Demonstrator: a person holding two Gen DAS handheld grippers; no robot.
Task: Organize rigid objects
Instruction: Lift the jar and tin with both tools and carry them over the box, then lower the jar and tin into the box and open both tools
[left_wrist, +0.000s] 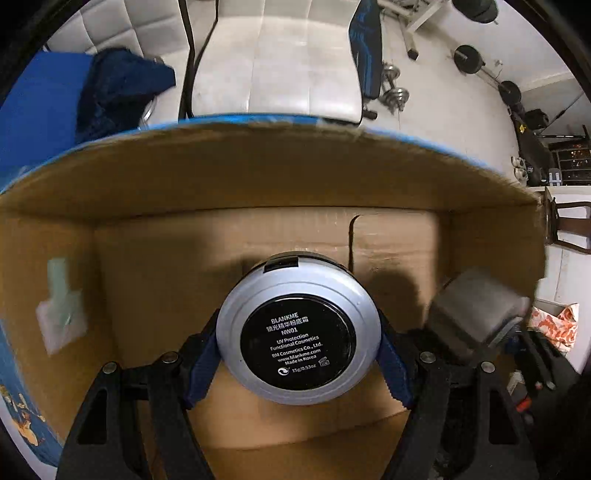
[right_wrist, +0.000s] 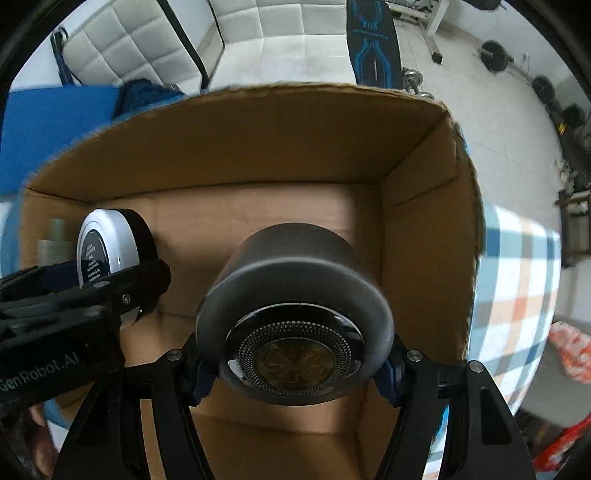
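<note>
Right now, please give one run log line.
left tool: shut on cosmetic compact | right tool: shut on grey jar | both over cardboard box

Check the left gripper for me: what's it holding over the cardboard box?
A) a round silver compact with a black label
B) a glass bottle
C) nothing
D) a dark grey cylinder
A: the left gripper is clamped on the silver compact, black label facing the camera.
</note>
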